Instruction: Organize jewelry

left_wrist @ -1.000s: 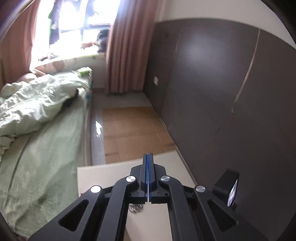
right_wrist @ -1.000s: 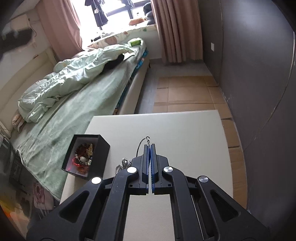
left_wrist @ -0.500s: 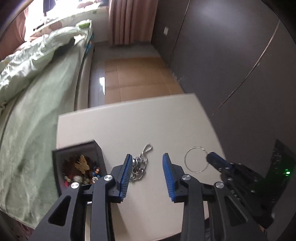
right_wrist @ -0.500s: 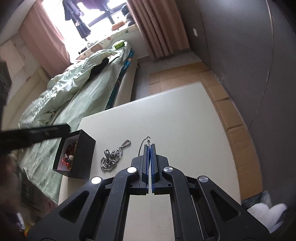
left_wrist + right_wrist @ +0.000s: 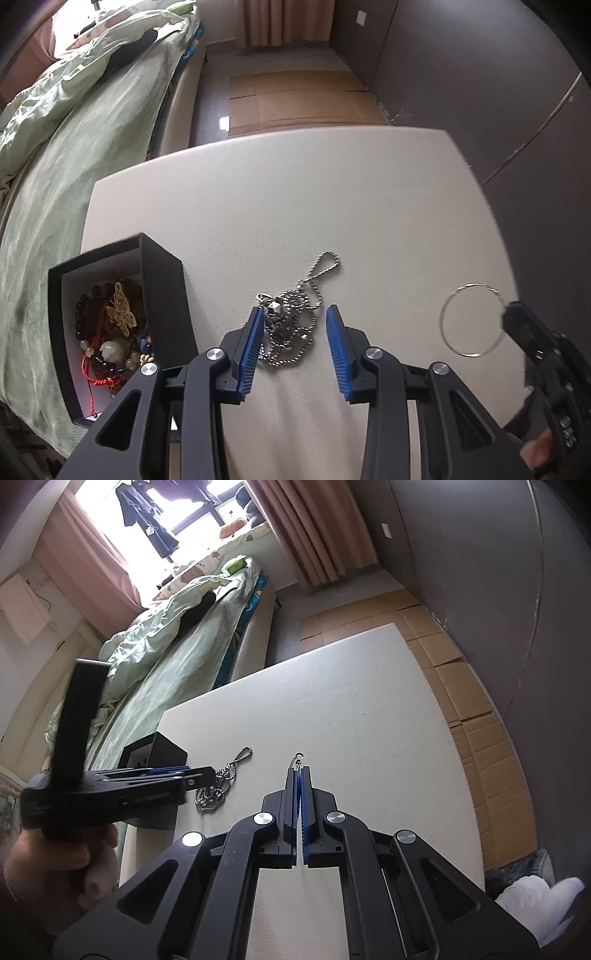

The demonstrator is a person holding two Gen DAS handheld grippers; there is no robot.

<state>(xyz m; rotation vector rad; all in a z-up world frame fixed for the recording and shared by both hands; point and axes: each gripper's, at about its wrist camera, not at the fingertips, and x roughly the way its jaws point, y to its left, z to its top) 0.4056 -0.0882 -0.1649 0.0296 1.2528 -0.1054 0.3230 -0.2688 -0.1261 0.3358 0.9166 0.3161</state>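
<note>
Lying between the part-open left gripper (image 5: 294, 341) pads, untouched: a ball chain (image 5: 295, 325). Only this view shows the right gripper (image 5: 511, 314) pinching a wire hoop (image 5: 448, 339).

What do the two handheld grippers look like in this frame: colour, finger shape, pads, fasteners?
Both match. The left gripper and right gripper have matte black bodies with angular linkage arms bearing triangular cut-outs, round silver fasteners at the pivots, and straight fingers lined with ribbed blue pads. No cables show. A bare hand grips the left tool's black handle; no sleeve is visible.
</note>
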